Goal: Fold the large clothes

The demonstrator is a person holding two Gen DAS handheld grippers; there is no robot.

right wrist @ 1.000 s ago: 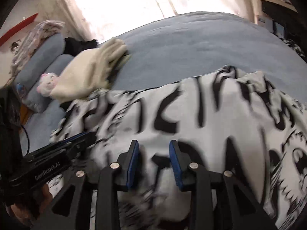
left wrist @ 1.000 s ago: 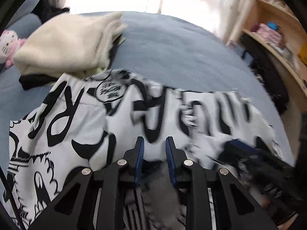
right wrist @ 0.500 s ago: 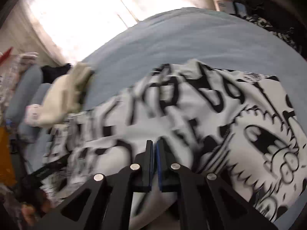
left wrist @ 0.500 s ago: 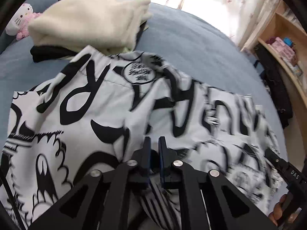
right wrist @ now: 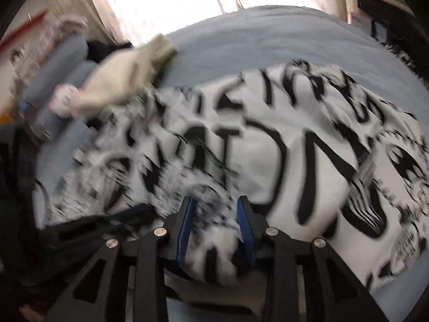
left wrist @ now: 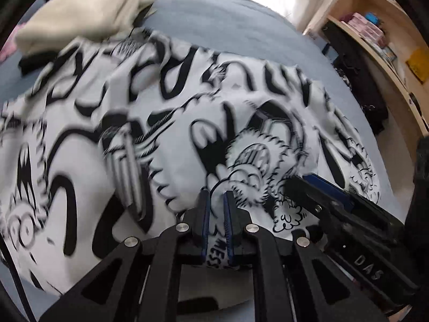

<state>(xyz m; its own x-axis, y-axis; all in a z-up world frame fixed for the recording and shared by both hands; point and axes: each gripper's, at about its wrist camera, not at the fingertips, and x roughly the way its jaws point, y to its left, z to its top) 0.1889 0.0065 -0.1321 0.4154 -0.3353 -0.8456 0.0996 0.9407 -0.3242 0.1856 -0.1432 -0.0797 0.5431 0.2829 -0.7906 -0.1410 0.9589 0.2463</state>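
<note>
A large white garment with black cartoon print [left wrist: 166,102] lies spread on the blue bed [left wrist: 241,21], its near part doubled over onto itself. My left gripper [left wrist: 215,198] sits low at the near edge. Its jaws stand almost together with a strip of the cloth between the pads, and they are just starting to open. Close on its right my right gripper [left wrist: 303,185] rests on the cloth. In the right wrist view the right gripper [right wrist: 215,204] is opening over the garment [right wrist: 268,134], with bunched cloth lying loose between its parted pads.
A folded cream garment [left wrist: 88,8] lies on a black one at the far left of the bed. Grey-blue pillows [right wrist: 61,53] and a pink-white plush toy [right wrist: 63,102] are beyond it. A wooden shelf [left wrist: 375,40] with small items stands at the right.
Both grippers carried the near part of the garment away over the rest, so a new layer now covers it. The right jaws went from shut to apart. The left jaws parted slightly.
</note>
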